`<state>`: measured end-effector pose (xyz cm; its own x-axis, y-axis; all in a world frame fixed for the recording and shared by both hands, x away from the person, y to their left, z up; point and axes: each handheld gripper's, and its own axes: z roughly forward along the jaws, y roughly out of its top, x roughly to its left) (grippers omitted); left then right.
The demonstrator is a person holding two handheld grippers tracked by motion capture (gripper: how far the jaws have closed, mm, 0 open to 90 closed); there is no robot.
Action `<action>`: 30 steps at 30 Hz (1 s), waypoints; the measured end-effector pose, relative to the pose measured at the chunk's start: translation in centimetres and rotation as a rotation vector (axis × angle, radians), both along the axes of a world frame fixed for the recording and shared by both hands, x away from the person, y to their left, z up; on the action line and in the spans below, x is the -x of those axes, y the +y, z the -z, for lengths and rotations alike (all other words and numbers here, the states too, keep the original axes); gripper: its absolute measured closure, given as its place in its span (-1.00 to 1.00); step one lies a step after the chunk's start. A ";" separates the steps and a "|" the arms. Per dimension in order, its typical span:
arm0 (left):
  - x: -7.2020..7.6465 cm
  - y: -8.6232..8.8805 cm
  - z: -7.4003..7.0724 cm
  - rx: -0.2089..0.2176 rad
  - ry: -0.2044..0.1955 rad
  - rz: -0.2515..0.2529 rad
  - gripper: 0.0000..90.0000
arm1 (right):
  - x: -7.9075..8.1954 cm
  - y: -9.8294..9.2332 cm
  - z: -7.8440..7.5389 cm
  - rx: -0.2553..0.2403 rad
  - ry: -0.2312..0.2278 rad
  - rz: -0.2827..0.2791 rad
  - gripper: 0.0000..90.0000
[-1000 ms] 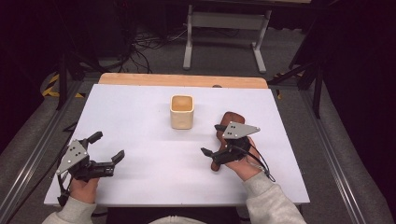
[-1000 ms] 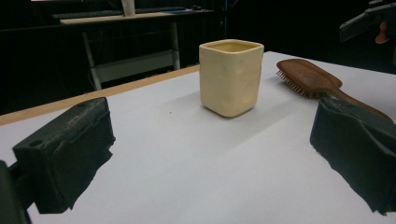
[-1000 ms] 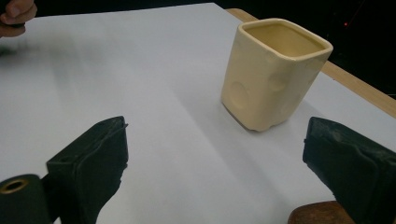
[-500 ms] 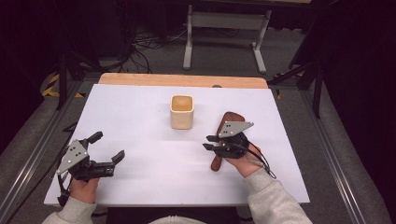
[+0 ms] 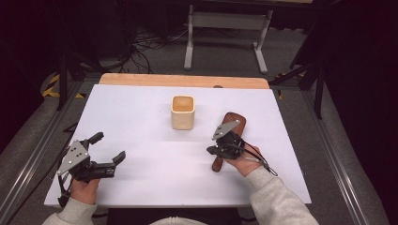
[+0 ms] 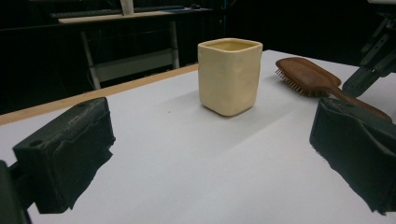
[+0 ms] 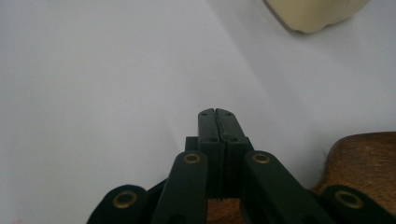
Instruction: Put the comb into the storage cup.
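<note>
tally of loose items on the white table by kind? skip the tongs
Cup, cream, squarish: 1
Hairbrush, brown wood: 1
Total: 2

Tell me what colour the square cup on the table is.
The cup is pale cream yellow, plain with no pattern; the left gripper view shows it best.
</note>
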<state>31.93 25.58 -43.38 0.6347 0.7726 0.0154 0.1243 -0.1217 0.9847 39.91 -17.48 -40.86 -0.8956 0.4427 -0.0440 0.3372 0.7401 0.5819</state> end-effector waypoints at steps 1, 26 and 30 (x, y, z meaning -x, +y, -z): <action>0.0 0.0 0.0 0.000 0.000 0.000 -0.99 | -0.1 0.1 0.1 0.013 0.009 -0.002 0.99; -0.1 0.0 0.1 -0.004 0.007 -0.006 -0.98 | -0.1 -0.6 1.5 0.217 0.117 0.011 0.99; -0.1 -0.1 0.1 -0.005 0.007 -0.008 -0.98 | 0.0 -1.6 1.6 0.230 0.119 0.031 0.99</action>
<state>32.04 25.51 -43.43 0.6289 0.7773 0.0149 0.1325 -0.1261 0.9831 39.90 -19.08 -42.44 -0.8868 0.4603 -0.0414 0.4178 0.8367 0.3541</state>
